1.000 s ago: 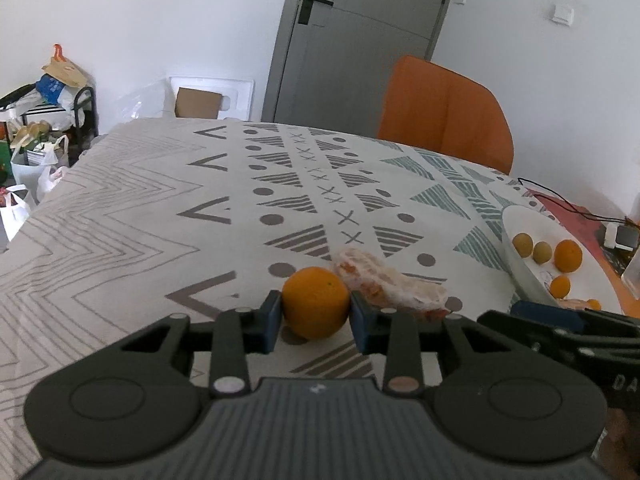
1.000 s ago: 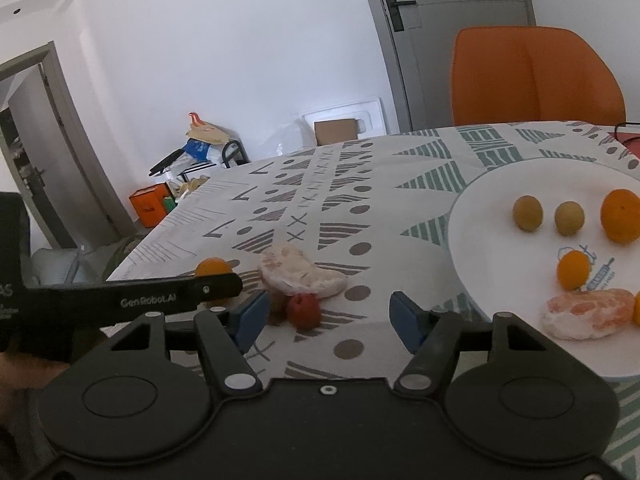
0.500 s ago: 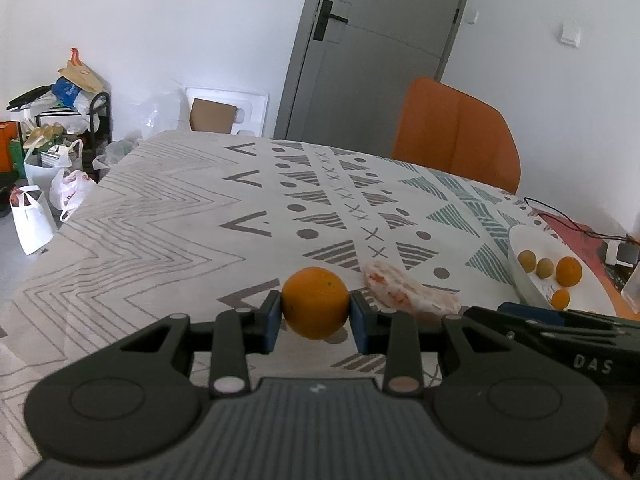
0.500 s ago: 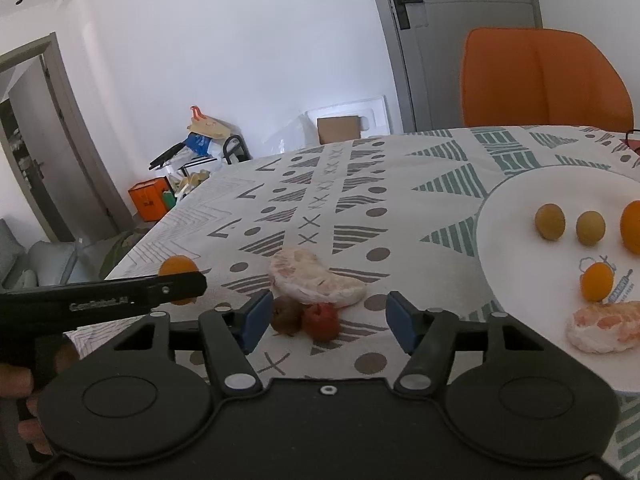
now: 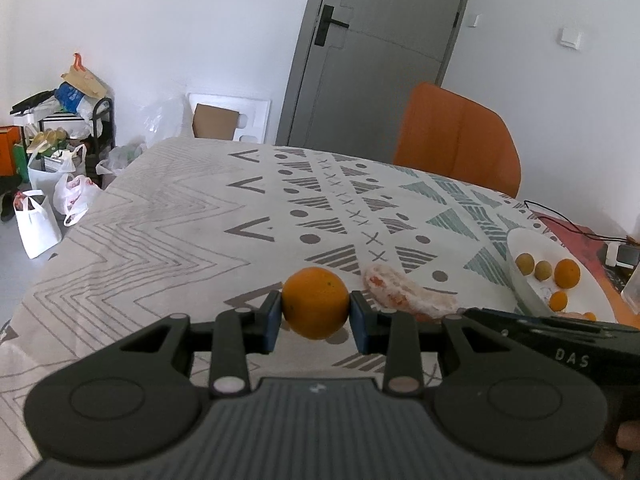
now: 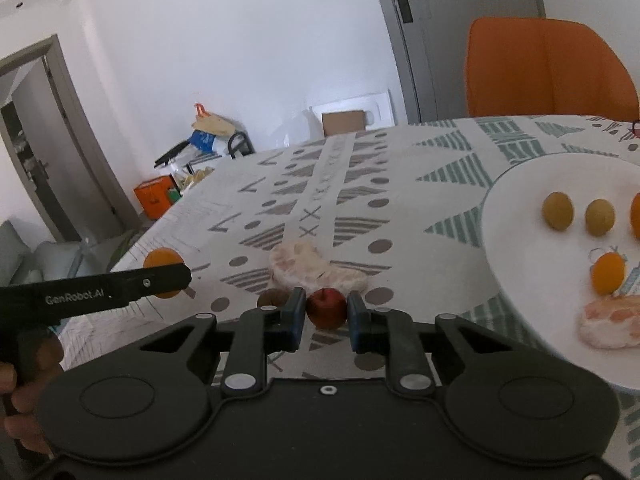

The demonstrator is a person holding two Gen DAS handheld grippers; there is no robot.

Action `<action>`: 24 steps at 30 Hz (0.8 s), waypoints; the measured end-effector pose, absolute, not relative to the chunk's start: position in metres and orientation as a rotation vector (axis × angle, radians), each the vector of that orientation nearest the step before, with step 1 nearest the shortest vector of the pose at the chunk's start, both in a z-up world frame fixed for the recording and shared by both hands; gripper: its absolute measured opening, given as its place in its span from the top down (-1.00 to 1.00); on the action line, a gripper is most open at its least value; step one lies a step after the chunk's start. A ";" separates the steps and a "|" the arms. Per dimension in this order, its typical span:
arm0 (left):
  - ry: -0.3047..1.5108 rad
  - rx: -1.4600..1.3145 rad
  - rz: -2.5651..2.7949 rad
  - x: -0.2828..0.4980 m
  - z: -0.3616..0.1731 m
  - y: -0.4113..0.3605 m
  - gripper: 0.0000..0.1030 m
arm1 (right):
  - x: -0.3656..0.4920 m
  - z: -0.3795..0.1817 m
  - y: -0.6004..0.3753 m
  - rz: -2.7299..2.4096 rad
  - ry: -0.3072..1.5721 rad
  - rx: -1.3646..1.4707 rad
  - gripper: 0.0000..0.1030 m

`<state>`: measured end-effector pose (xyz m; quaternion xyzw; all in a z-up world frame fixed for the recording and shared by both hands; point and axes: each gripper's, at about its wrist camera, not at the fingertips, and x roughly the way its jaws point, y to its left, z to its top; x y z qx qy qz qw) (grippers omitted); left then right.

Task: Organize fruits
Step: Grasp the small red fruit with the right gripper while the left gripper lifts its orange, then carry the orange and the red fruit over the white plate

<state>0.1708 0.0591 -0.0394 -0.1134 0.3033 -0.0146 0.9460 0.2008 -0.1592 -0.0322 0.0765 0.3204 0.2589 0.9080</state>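
- Left gripper (image 5: 316, 316) clamped on an orange (image 5: 315, 302), both blue pads touching its sides; orange is lifted above the tablecloth (image 5: 168, 232).
- Same orange (image 6: 162, 261) shows in the right view at 9 o'clock, partly behind the left gripper's black finger.
- Right gripper (image 6: 325, 316) jaws narrowed around a small red fruit (image 6: 326, 306); pads look touching or nearly so, can't tell if the grip is firm. Fruit sits low at the cloth.
- Brown fruit (image 6: 272, 299) just beside the red one, at its 9 o'clock, outside the jaws.
- Peeled pomelo piece (image 6: 314, 270) on the cloth just beyond the red fruit, 12 o'clock from the right gripper; in the left view it (image 5: 404, 294) lies at 3 o'clock of the held orange.
- White plate (image 6: 516, 240) at 3 o'clock in the right view, holding two yellowish round fruits (image 6: 557, 211), a small orange fruit (image 6: 608, 273), a second peeled piece (image 6: 610, 322), and a bigger orange cut off by the frame edge.
- Orange chair (image 5: 456, 140) behind the table's far edge at 1 o'clock.
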 end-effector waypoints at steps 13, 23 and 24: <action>0.577 -0.219 -0.037 0.162 -0.023 0.043 0.33 | 0.187 -0.019 -0.183 0.544 0.602 0.188 0.61; 0.547 -0.229 -0.061 0.152 -0.015 0.036 0.33 | 0.173 -0.007 -0.192 0.519 0.570 0.172 0.61; 0.548 -0.229 -0.063 0.152 -0.015 0.035 0.33 | 0.172 -0.006 -0.194 0.516 0.566 0.172 0.60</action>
